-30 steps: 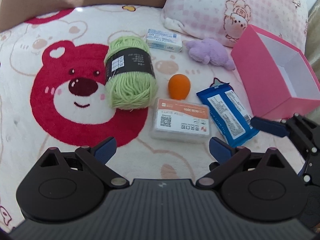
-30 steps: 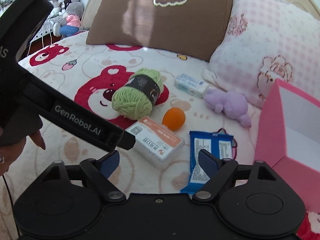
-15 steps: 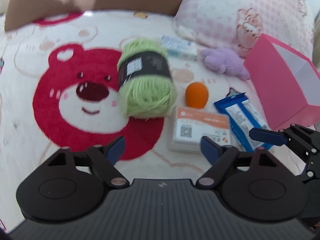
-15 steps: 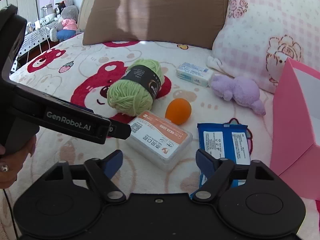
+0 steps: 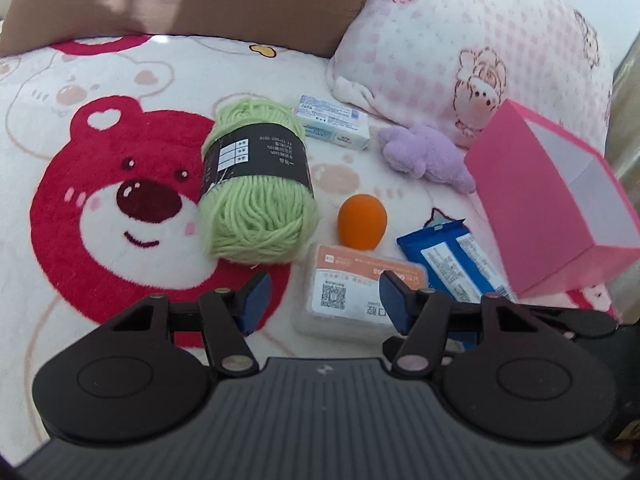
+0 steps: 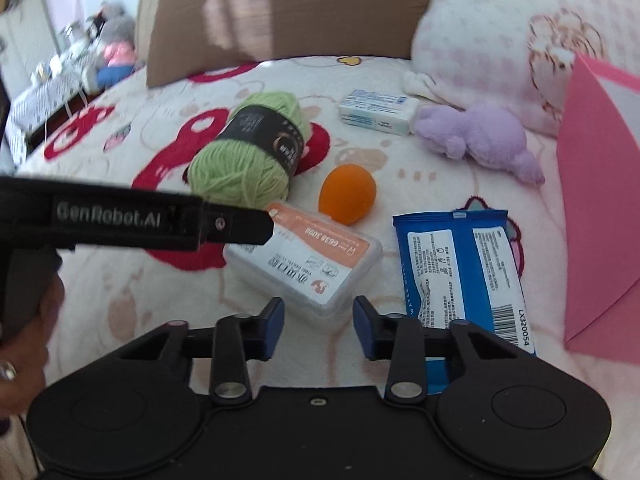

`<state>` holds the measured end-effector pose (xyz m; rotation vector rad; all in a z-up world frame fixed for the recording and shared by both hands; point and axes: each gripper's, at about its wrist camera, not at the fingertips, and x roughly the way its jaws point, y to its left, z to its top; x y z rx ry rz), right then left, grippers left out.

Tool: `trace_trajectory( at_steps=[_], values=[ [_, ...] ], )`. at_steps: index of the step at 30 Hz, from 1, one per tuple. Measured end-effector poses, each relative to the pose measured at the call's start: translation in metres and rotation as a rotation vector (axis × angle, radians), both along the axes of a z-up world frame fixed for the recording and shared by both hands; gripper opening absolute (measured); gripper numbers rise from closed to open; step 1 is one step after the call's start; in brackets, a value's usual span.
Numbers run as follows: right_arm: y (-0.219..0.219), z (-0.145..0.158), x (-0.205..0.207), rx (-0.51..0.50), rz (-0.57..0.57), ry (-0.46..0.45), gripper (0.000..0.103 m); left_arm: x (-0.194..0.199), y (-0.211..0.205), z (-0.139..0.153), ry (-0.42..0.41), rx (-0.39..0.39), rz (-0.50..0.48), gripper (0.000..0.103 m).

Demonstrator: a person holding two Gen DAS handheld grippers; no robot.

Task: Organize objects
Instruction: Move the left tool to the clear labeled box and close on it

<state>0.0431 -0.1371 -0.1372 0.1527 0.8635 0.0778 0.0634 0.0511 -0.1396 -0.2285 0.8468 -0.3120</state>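
Both claws are closing with nothing in them. The left claw [image 5: 323,298] has the clear box [image 5: 352,296] just ahead, between its tips. It should drop lower first. The right claw [image 6: 319,322] waits just behind that box.

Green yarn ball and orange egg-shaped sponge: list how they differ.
The green yarn ball is far bigger than the orange egg-shaped sponge. The yarn ball is stranded and fuzzy; the sponge is smooth. The yarn ball wears a black paper label; the sponge is bare. Both lie loose on the bear-print blanket, ungripped.
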Motion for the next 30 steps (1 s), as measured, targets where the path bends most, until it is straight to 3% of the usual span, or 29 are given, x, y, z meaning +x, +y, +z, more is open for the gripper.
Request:
trace_trajectory(
  at_steps=[3,8,12,15,18,24,27,30],
  values=[
    [-0.002,-0.001,0.001,0.025,-0.001,0.003,0.04,0.004,-0.003,-0.01,0.033,0.013,-0.006,0.059],
    [0.0,-0.004,0.002,0.002,0.01,0.008,0.04,0.014,0.005,-0.02,0.127,-0.118,-0.035,0.052],
    [-0.002,-0.003,0.005,0.021,-0.017,0.04,0.042,0.008,-0.002,-0.019,0.127,-0.099,-0.039,0.051],
    [0.002,0.001,0.003,-0.039,-0.005,0.03,0.051,0.002,-0.004,-0.014,0.177,-0.133,-0.054,0.05],
    [0.003,0.004,-0.004,-0.05,0.037,0.031,0.052,-0.005,-0.002,-0.011,0.221,-0.142,-0.058,0.05],
    [0.001,-0.001,-0.019,-0.016,0.089,0.051,0.054,0.002,0.026,-0.029,0.386,-0.315,-0.01,0.05],
    [-0.005,-0.006,-0.016,0.048,0.047,0.073,0.061,0.003,0.028,-0.036,0.344,-0.265,0.018,0.053],
    [0.001,-0.012,-0.013,0.024,0.05,0.075,0.066,0.009,0.037,-0.044,0.347,-0.332,0.051,0.052]
  ],
)
